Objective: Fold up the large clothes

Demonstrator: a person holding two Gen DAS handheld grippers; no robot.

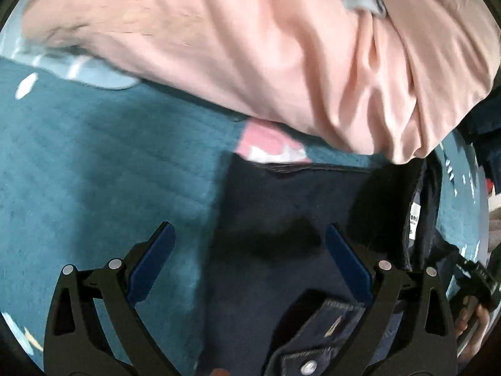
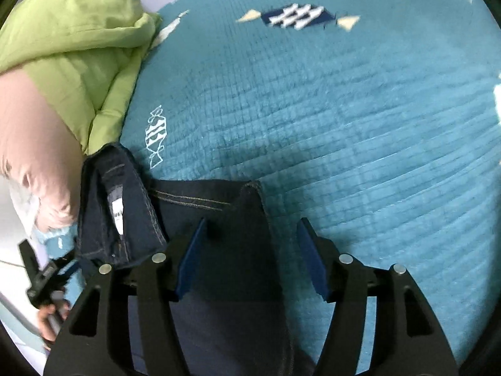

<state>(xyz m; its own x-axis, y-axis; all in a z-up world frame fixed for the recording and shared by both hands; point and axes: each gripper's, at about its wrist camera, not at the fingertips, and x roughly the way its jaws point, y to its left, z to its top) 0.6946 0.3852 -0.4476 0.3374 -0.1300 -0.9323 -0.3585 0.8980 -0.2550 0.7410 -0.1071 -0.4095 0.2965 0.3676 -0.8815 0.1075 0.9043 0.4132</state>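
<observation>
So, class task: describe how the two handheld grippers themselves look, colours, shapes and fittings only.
Both the left gripper and the right gripper match: black, angular linkage arms with triangular cut-outs, round silver pivot pins, and two flat fingers faced with dark blue pads. No cables or sleeves show.

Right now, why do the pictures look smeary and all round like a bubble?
Left wrist view: the pink bedding is streaked with motion blur, and a dark shadow falls on the jeans. Right wrist view: the fisheye lens bends the quilt lines into curves, with black corners.
</observation>
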